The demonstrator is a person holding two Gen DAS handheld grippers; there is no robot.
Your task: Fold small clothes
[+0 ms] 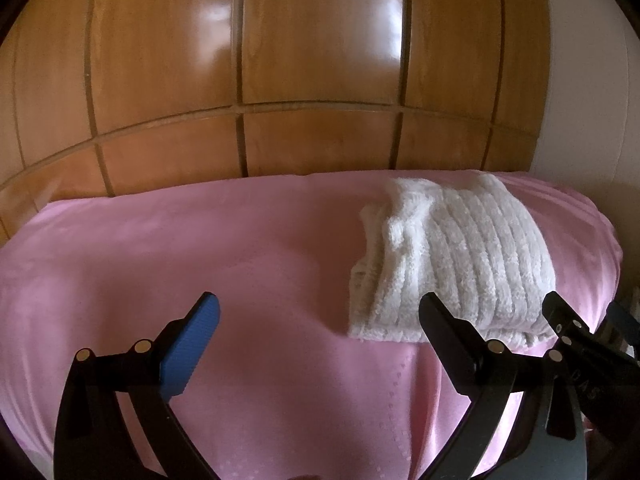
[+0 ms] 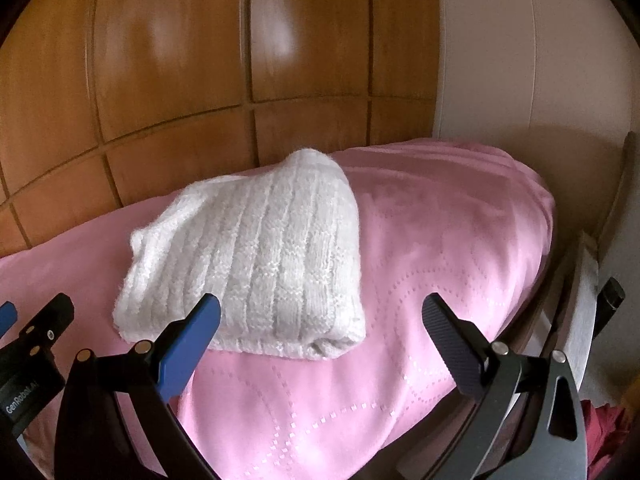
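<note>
White knitted garment (image 2: pixel 248 264), folded into a thick bundle, lies on a pink bedspread (image 2: pixel 440 248) before wooden wardrobe doors (image 1: pixel 240 60). Left gripper (image 1: pixel 320 334) and right gripper (image 2: pixel 322 334) hover near it, jaws spread wide, empty. A careless nudge could likely spring the soft layers apart.
</note>
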